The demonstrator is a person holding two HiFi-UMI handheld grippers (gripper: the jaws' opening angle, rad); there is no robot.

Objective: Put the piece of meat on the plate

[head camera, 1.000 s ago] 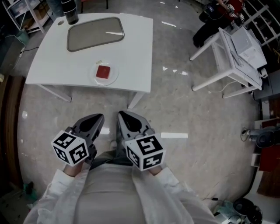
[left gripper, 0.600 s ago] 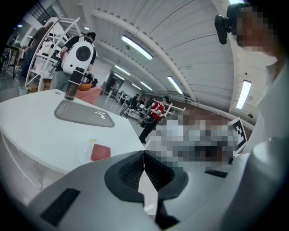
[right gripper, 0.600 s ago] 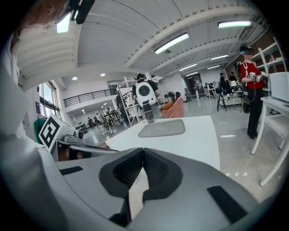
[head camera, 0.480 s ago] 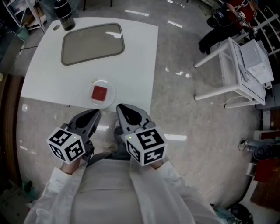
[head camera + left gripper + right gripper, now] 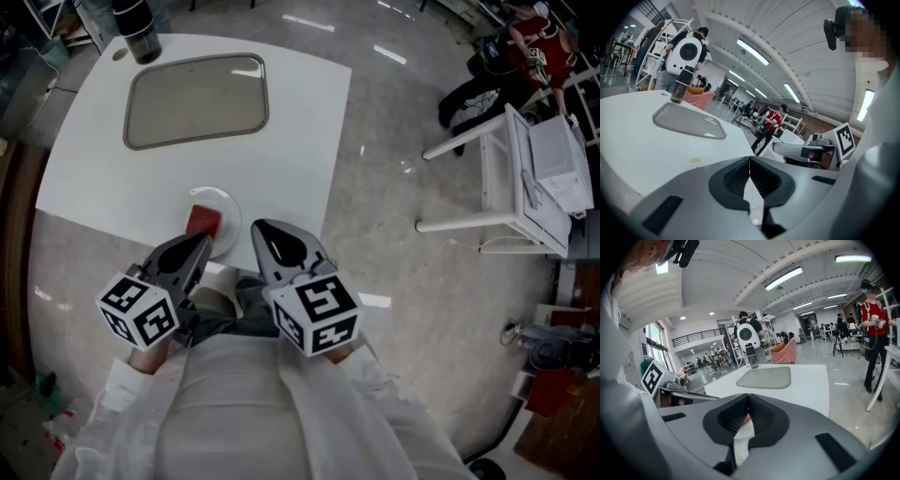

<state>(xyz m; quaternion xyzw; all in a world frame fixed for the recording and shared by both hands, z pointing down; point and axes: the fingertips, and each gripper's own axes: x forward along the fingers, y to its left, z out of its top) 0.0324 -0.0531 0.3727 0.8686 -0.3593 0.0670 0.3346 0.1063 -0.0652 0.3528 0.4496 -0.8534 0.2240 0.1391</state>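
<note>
Table (image 5: 300,122): standing ahead of both grippers.
Left gripper (image 5: 202,244): jaws pressing together, gripping nothing.
Right gripper (image 5: 260,229): jaws meeting, gripping nothing.
Plate (image 5: 223,201): sitting at the table's near edge, partly hidden.
Meat (image 5: 202,220): lying on the plate, with the left gripper covering its near side.

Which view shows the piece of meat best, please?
Head view: the piece of meat lies on the plate, partly behind the left gripper. The right gripper view shows a red sliver past its jaws; the left gripper view, nothing.

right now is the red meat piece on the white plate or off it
On it: in the head view the red square piece of meat lies on the round white plate.
</note>
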